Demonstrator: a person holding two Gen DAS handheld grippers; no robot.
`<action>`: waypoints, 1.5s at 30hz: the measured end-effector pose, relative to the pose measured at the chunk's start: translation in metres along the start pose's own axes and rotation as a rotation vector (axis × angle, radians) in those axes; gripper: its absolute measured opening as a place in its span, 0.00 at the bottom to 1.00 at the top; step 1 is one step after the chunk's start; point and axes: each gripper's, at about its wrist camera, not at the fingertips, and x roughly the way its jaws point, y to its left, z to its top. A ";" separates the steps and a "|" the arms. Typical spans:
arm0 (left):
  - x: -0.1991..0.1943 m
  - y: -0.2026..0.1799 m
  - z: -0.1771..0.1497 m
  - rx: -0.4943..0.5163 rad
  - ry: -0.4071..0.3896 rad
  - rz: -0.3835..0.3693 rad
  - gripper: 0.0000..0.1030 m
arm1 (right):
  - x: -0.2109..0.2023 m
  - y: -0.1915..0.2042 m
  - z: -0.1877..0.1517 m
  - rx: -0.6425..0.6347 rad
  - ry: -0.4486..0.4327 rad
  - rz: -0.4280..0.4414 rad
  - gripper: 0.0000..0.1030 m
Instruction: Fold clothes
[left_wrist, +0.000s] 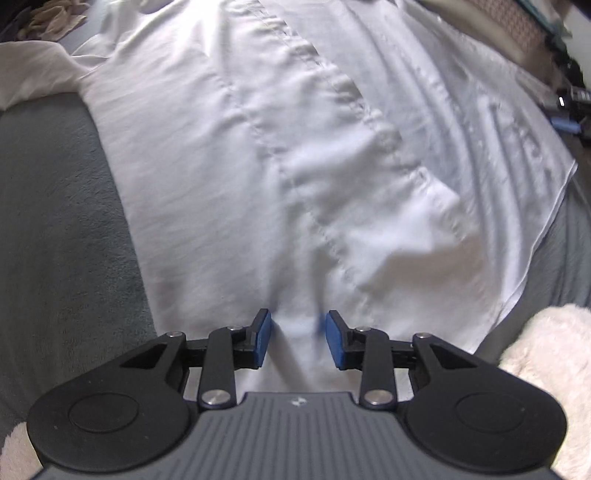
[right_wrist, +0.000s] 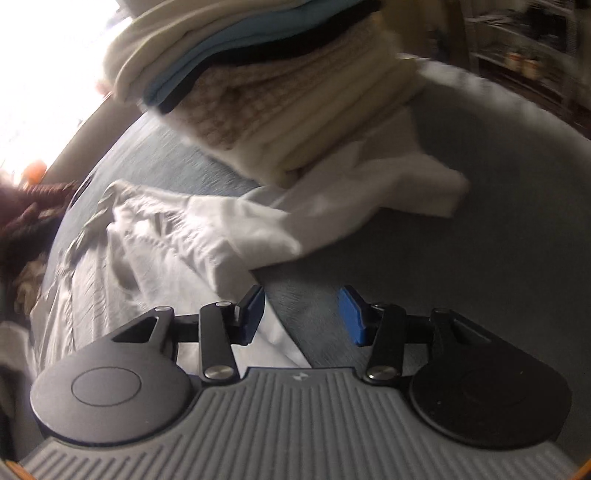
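Left wrist view first: at the far left edge the grey-green blanket (left_wrist: 55, 221) lies bare, and beside it the white garment (left_wrist: 295, 147) spreads flat across nearly the whole view, seams running from the far side towards the camera, with ribbed stitching on its right-hand part. Low and centre, the left gripper (left_wrist: 297, 339) hangs pointing steeply down over the garment's near edge, its blue pads (left_wrist: 263, 338) parted, released, white cloth showing in the gap with neither pad pressing on it. At the near right corner sits a cream fluffy fabric (left_wrist: 546, 350), which only this view shows. Over to the right wrist view, blurred with motion: at the far left a dark reddish knitted thing (right_wrist: 33, 206) lies at the blanket's edge, then the white garment (right_wrist: 166, 240) again, rumpled here, one sleeve trailing right across the blanket (right_wrist: 498, 240). Only this camera catches the stack of folded clothes (right_wrist: 258, 85) at the far centre: cream, light blue, dark and ribbed knit layers, resting just beyond the sleeve. The right gripper (right_wrist: 304, 317) angles down less steeply, jaws spread apart and holding nothing; its left pad (right_wrist: 255, 314) is over the garment's edge, its right pad (right_wrist: 351, 314) over bare blanket.
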 end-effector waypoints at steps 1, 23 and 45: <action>0.002 -0.002 -0.001 0.005 0.007 0.010 0.34 | 0.006 0.004 0.002 -0.035 0.013 0.024 0.43; -0.002 0.001 -0.021 -0.002 -0.016 0.002 0.39 | 0.021 0.045 0.008 -0.265 -0.010 0.031 0.02; -0.007 0.006 -0.029 -0.059 -0.044 -0.045 0.40 | 0.015 0.088 -0.005 -0.430 -0.043 -0.082 0.01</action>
